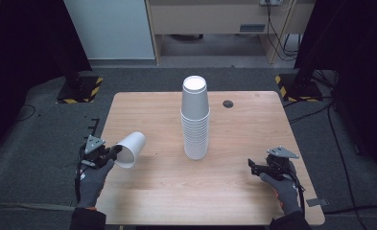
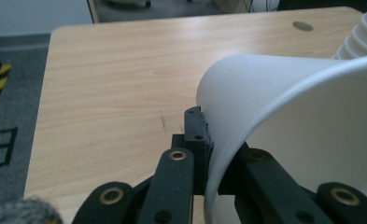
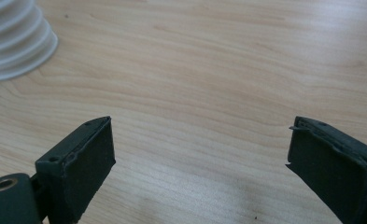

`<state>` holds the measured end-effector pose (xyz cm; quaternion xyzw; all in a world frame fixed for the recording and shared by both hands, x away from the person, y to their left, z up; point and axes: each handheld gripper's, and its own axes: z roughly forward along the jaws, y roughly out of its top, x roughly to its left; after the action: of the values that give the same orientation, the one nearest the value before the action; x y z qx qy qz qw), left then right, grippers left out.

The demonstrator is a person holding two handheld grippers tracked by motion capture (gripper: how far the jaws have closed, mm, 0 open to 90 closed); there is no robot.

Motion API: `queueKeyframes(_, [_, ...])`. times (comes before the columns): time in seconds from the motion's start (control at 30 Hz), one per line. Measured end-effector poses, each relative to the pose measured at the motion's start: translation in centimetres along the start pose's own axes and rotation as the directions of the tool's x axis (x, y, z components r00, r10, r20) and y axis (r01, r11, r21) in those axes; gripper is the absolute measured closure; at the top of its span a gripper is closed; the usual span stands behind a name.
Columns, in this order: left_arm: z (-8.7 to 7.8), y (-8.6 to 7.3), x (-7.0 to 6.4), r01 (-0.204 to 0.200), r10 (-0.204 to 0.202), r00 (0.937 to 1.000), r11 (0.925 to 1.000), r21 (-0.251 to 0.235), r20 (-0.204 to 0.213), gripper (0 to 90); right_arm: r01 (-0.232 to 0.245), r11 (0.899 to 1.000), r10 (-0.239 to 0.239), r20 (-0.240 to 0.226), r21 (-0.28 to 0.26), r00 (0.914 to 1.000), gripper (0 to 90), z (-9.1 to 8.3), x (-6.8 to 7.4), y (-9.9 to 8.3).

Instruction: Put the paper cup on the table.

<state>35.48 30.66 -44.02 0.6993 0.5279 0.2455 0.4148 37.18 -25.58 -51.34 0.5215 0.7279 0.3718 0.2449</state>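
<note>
Grey carpet is seen around the wooden bench (image 1: 253, 201), and dark curtains close both sides. A tall stack of white cups (image 1: 195, 120) stands upside down near the middle of the bench. At the left edge, the left claw (image 1: 114, 152) is clenched on the rim of a single white cup (image 1: 131, 149), which is held tilted above the wood; one jaw is hidden inside the cup. Near the right front corner, the right claw (image 1: 253, 168) is held released, with bare wood between its jaws.
</note>
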Motion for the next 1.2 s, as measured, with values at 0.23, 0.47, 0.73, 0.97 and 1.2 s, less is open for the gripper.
queueKeyframes(0.23, [0.0, 0.9, 0.8, -0.021, 0.026, 0.9988, 0.9941, 0.106, -0.042, 86.4, 0.025, 0.998, -0.027, 0.029, 0.063, 0.9992, 7.0, 0.9, -0.2, -0.7])
queueKeyframes(0.47, [-0.3, 1.9, 1.3, -0.031, 0.044, 0.9973, 0.9781, 0.206, -0.059, 86.6, 0.022, 0.996, -0.025, 0.031, 0.086, 0.9992, 7.2, 1.2, -0.5, -1.2])
queueKeyframes(0.73, [0.1, 2.9, 1.4, -0.052, 0.073, 0.9958, 0.9444, 0.325, -0.055, 86.8, 0.038, 0.992, -0.041, 0.016, 0.124, 0.9990, 7.1, 1.6, -0.3, -1.5])
queueKeyframes(0.97, [0.7, 3.4, 1.1, -0.061, 0.088, 0.9951, 0.9125, 0.404, -0.047, 87.0, 0.037, 0.991, -0.039, 0.014, 0.130, 0.9991, 6.2, 1.8, -0.3, -1.7])
queueKeyframes(1.2, [0.9, 4.2, 1.3, -0.048, 0.087, 0.9947, 0.8664, 0.497, -0.055, 87.0, 0.028, 0.992, -0.030, 0.011, 0.126, 0.9995, 5.8, 1.8, -0.4, -1.8])
